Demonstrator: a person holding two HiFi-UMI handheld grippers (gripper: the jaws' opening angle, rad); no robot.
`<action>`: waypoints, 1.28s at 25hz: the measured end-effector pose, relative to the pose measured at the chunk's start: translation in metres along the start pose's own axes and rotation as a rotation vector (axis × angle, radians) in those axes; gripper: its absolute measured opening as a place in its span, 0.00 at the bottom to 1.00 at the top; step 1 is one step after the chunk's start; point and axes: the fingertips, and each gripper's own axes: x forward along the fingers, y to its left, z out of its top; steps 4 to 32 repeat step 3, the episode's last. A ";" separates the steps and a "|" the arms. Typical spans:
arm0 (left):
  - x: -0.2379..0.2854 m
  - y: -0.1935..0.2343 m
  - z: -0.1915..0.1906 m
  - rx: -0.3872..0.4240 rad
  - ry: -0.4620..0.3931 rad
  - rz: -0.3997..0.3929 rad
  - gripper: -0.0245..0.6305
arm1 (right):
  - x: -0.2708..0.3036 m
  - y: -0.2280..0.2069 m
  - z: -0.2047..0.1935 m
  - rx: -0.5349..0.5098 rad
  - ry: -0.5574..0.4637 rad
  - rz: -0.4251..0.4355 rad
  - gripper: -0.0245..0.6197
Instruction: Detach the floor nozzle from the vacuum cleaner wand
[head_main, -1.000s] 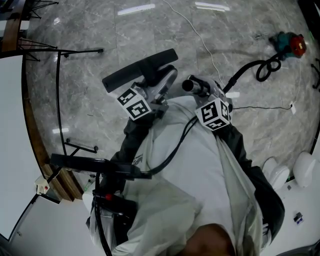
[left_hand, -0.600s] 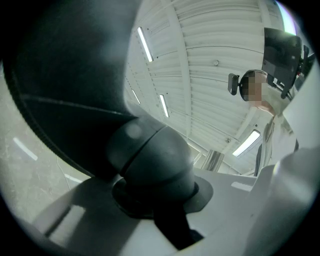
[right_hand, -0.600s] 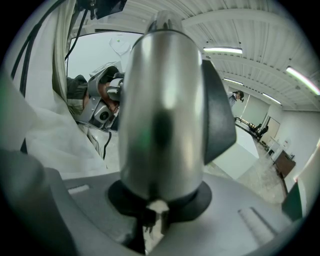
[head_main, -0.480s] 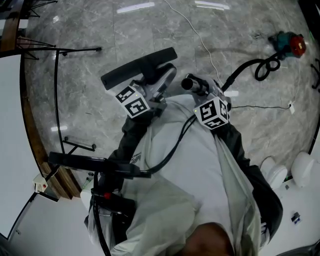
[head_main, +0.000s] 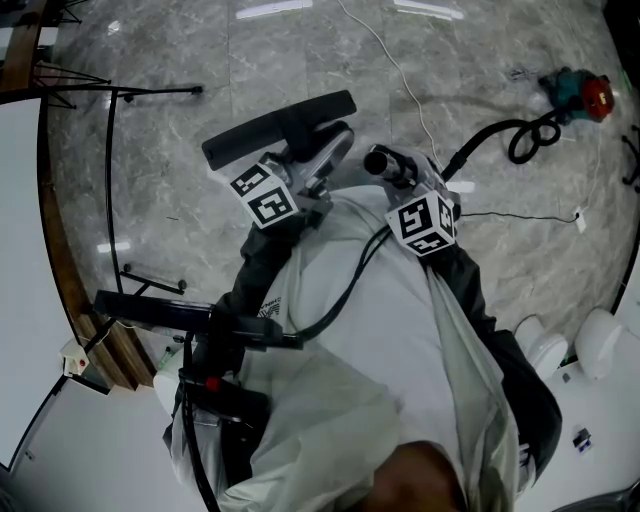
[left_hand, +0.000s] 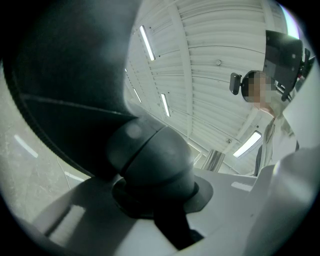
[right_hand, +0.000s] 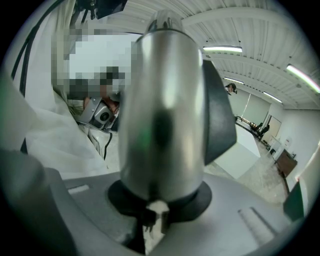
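In the head view the black floor nozzle (head_main: 278, 128) hangs crosswise over the floor in front of my body. My left gripper (head_main: 322, 158) is shut on its rounded neck joint (left_hand: 150, 160), which fills the left gripper view between the grey jaws (left_hand: 165, 205). To the right, my right gripper (head_main: 398, 176) is shut on the silver wand (right_hand: 162, 110). The wand's dark round end (head_main: 377, 163) shows beside the nozzle's neck with a small gap between them. The tube stands up between the right gripper (right_hand: 155, 202) jaws.
The red and teal vacuum body (head_main: 582, 90) lies at the far right on the marble floor, its black hose (head_main: 520, 135) coiling toward me. A white cable (head_main: 400, 75) crosses the floor. A thin black stand (head_main: 108, 170) and a wooden edge (head_main: 62, 260) are at left, white objects (head_main: 600, 340) at right.
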 end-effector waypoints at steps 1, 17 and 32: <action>0.000 0.000 0.000 0.000 -0.001 0.000 0.15 | 0.001 0.000 0.000 -0.001 0.000 0.001 0.14; 0.000 0.001 0.001 0.000 -0.004 -0.001 0.15 | 0.002 -0.001 0.000 -0.003 -0.001 0.002 0.14; 0.000 0.001 0.001 0.000 -0.004 -0.001 0.15 | 0.002 -0.001 0.000 -0.003 -0.001 0.002 0.14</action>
